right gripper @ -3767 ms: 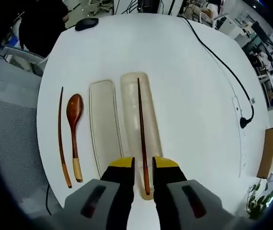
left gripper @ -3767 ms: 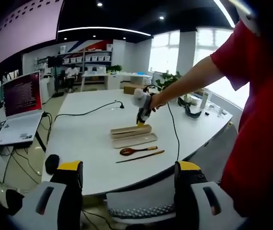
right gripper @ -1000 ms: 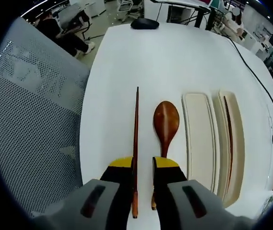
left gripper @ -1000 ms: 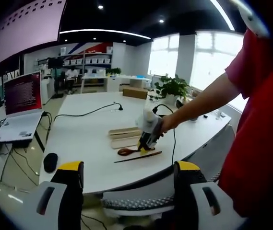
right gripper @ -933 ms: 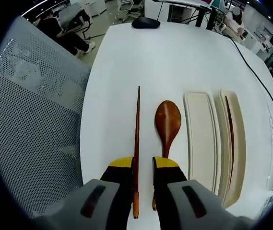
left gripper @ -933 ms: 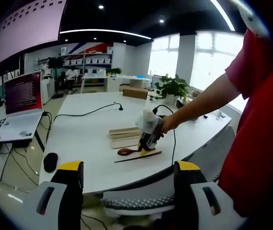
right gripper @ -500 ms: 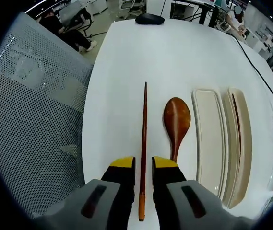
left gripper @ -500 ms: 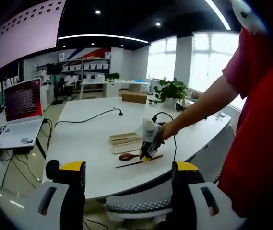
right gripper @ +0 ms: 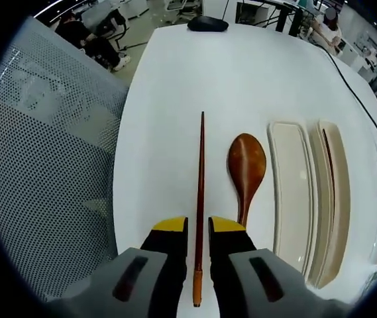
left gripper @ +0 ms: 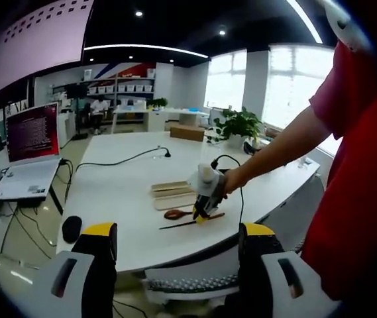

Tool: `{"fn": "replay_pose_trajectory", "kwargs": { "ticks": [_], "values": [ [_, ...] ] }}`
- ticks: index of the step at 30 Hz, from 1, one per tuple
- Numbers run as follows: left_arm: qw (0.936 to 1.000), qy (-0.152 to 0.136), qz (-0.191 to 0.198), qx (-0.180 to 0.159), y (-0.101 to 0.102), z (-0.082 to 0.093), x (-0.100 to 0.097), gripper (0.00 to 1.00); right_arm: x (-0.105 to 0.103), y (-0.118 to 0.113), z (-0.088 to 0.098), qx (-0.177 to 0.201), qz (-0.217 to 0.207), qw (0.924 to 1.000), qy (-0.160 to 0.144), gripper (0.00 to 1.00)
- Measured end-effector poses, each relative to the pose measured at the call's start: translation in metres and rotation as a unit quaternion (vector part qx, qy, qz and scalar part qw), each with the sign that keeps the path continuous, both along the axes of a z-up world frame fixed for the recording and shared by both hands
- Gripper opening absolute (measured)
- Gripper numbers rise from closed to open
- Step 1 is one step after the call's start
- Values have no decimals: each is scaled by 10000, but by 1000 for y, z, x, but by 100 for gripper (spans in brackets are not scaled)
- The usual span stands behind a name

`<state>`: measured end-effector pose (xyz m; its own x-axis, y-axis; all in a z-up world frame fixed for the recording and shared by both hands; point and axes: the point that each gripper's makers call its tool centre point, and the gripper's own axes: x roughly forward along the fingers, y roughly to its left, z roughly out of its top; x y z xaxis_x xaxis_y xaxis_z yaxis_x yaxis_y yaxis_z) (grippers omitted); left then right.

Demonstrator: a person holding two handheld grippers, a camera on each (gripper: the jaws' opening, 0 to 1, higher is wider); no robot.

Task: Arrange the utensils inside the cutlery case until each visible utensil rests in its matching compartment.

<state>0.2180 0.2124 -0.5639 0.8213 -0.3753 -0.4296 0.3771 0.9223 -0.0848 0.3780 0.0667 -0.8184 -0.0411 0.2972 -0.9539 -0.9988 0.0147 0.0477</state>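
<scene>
Two chopsticks matter here: one chopstick (right gripper: 199,199) lies on the white desk (right gripper: 175,79) and runs straight down between the jaws of your right gripper (right gripper: 198,228), with its lighter tip poking out below the yellow pads. The jaws sit close on either side of it, but you can't tell from the right gripper view whether they're actually pinching it or just straddling it. The other chopstick (right gripper: 328,165) is in the deeper tray of the cutlery case (right gripper: 337,199), which sits toward the desk's right edge in the right gripper view. The case's flat lid half (right gripper: 291,192) lies just beside that tray, with nothing in it. Your wooden spoon (right gripper: 246,169) rests on the desk between the loose chopstick and the lid half, bowl pointing away from you, close to both but touching neither as far as you can see.

A mesh-backed chair (right gripper: 42,165) is pushed up to the desk's near edge, and a black mouse (right gripper: 208,24) sits at the far edge. A black cable (right gripper: 364,112) trails across the desk past the case.

Your left gripper (left gripper: 178,232) hangs off the desk in the left gripper view, jaws spread wide, holding nothing. From there you can see your right hand (left gripper: 226,180) over the spoon end of the case, plus an open laptop (left gripper: 26,152) off on a side table
</scene>
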Motion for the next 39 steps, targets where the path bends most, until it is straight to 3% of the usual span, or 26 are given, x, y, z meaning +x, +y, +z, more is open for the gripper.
{"fn": "replay_pose_trajectory", "kwargs": {
  "ticks": [7,12,22,27,32,39],
  "values": [
    [10000,37,28,-2,1,-3,-1,76,3,-1,-2,-99,48,9997,-233,1],
    [10000,68,49,-23,3,-5,0,76,3,-1,0,-204,111,9991,-352,1],
    [10000,70,14,-47,-1,-5,1,76,4,-2,1,-147,-171,9996,-183,0],
    [9999,38,65,-112,-1,-6,2,76,2,-2,1,-73,1,9993,-366,0],
    [10000,22,-2,-34,-4,-2,3,76,2,-4,0,-350,-157,9991,-203,0],
    [10000,10,6,62,2,1,0,76,-3,-4,7,-255,-26,9994,-229,0]
  ]
}}
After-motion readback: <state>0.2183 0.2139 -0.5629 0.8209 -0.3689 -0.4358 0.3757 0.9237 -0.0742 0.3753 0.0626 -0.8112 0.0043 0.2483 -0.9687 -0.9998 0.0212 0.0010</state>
